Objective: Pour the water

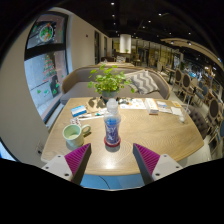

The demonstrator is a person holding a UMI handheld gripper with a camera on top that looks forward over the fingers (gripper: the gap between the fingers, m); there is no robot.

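Observation:
A clear water bottle [112, 124] with a blue label and white cap stands upright on the wooden table [150, 135], just ahead of my fingers and centred between them. A pale green mug [72, 135] sits on the table to the bottle's left. My gripper [112, 160] is open, its pink pads spread wide with only bare table between them. It holds nothing and stays short of the bottle.
A potted green plant [110, 82] stands behind the bottle. A blue book [79, 110] and papers [150, 103] lie further back on the table. A sofa [90, 78] and chairs [190, 95] surround it; posters hang on the left wall [42, 60].

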